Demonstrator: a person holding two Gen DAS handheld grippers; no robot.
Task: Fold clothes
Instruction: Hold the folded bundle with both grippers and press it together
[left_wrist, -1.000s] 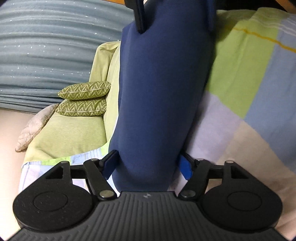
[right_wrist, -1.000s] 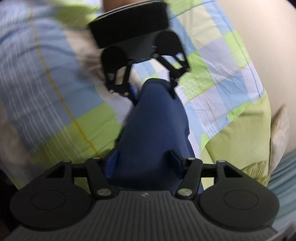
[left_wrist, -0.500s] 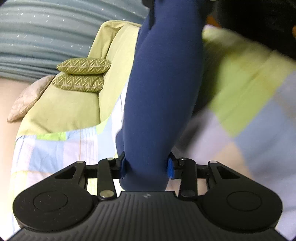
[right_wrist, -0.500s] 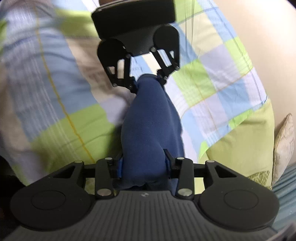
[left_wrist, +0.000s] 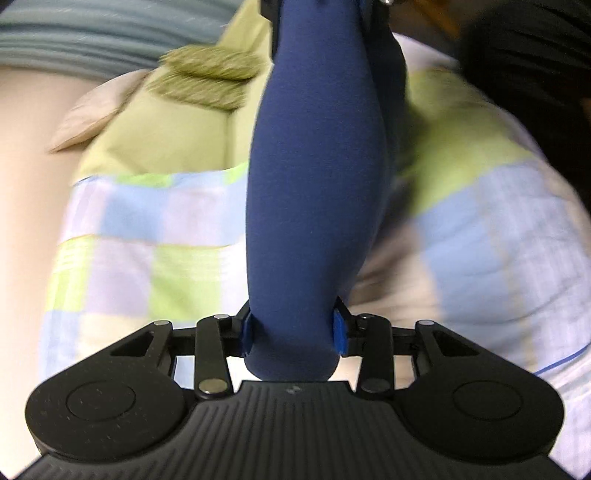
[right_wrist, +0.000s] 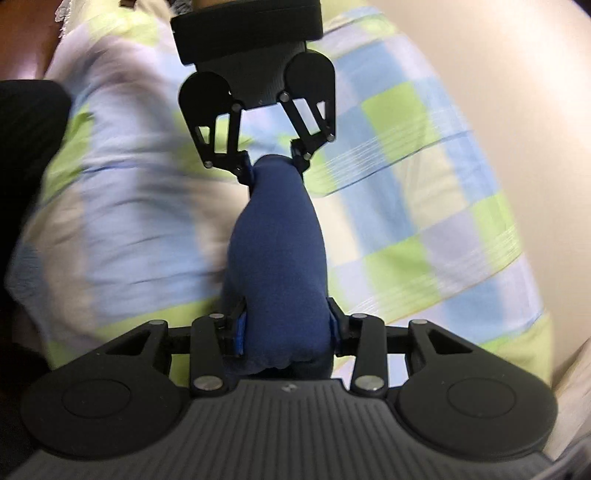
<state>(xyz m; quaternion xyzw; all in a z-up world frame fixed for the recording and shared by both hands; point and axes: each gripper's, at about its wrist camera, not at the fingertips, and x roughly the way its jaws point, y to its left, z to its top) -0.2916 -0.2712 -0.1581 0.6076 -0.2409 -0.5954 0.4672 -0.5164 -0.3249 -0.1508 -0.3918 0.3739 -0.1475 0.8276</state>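
The bunched navy-blue cloth garment (left_wrist: 314, 192) hangs stretched lengthwise between the facing left gripper (left_wrist: 293, 332) and right gripper (right_wrist: 282, 328), each clamped on one end, above the checked bedsheet (right_wrist: 406, 221).

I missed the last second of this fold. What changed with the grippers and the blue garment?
Both grippers closed on the blue garment: the left gripper and right gripper stood open around it, now their pads pinch it. Both lifted it, stretched between them, and the checked sheet dropped farther below. The garment stayed between the same two grippers.
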